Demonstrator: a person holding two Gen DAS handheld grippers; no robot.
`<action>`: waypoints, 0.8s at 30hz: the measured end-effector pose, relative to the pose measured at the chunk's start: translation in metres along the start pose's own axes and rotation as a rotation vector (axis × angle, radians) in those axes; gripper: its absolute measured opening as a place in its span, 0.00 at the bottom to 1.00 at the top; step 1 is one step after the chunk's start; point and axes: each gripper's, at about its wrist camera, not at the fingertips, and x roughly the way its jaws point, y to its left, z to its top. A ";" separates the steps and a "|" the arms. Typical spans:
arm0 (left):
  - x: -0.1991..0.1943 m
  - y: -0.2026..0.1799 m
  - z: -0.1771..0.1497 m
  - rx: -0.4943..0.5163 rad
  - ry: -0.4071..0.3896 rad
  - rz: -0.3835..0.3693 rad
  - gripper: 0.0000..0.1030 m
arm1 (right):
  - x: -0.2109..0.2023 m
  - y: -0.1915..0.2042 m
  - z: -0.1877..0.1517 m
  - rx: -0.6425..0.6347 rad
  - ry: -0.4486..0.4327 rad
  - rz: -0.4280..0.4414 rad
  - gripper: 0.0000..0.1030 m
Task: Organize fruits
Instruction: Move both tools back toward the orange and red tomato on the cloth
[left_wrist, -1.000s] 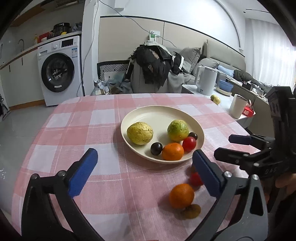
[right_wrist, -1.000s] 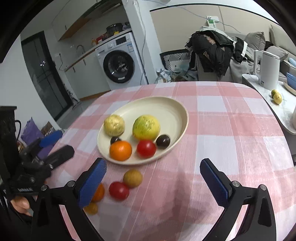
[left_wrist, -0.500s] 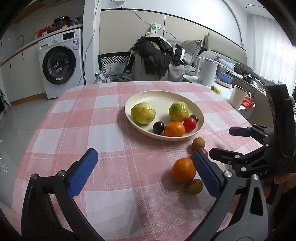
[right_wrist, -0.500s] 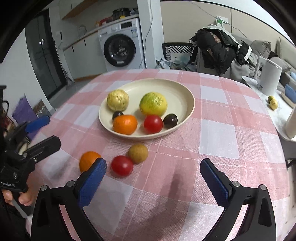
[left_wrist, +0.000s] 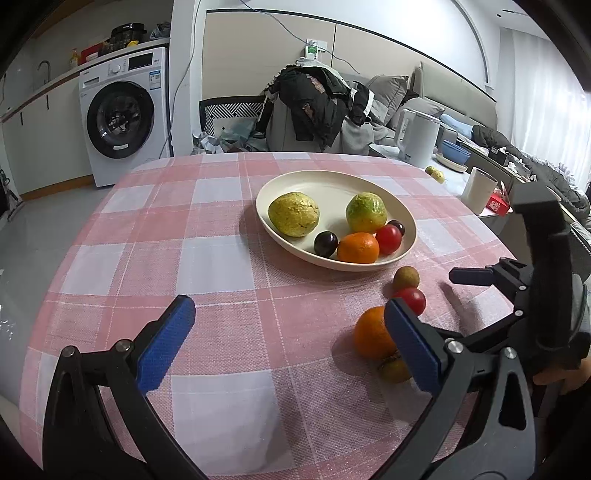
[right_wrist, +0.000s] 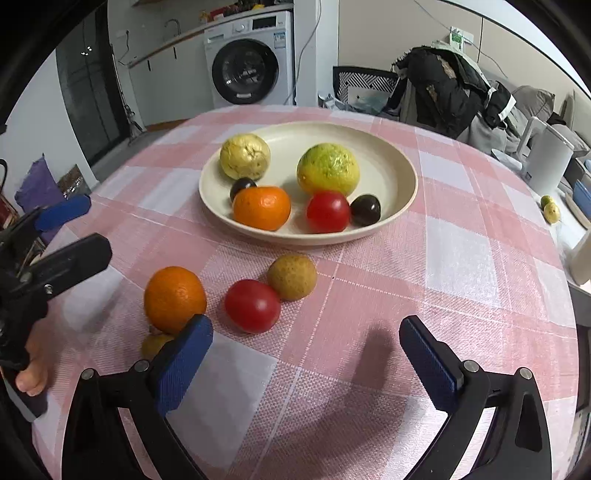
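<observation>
A cream plate (right_wrist: 399, 166) (left_wrist: 332, 181) on the pink checked tablecloth holds two yellow-green fruits, an orange (right_wrist: 261, 207), a red tomato (right_wrist: 328, 211) and two dark plums. In front of the plate lie a loose orange (right_wrist: 174, 298) (left_wrist: 371, 338), a red tomato (right_wrist: 252, 305) (left_wrist: 412, 300), a brown-green round fruit (right_wrist: 291, 277) (left_wrist: 405, 277) and a small olive fruit (right_wrist: 155, 345) (left_wrist: 395, 370). My right gripper (right_wrist: 306, 363) is open and empty, just short of the loose fruits. My left gripper (left_wrist: 291, 343) is open and empty, to the left of them.
A washing machine (left_wrist: 125, 114) stands beyond the table at the left. A chair heaped with dark clothes (left_wrist: 314, 103) is behind the table. A white kettle (left_wrist: 419, 136), a cup (left_wrist: 478, 190) and small fruits sit on a side counter at the right.
Both grippers have pulled back and lifted from the plate, bringing the loose fruits in front of it fully into view. Both stay open. No fruit has moved.
</observation>
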 end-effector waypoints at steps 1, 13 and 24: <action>0.001 0.000 0.000 -0.002 0.002 -0.001 0.99 | 0.002 0.001 0.000 0.003 0.004 -0.006 1.00; 0.006 0.005 0.000 -0.030 0.016 -0.011 0.99 | 0.016 0.000 0.012 0.083 0.024 -0.081 1.00; 0.010 -0.001 -0.003 -0.006 0.033 -0.022 0.99 | 0.006 -0.016 0.000 0.104 0.046 -0.102 1.00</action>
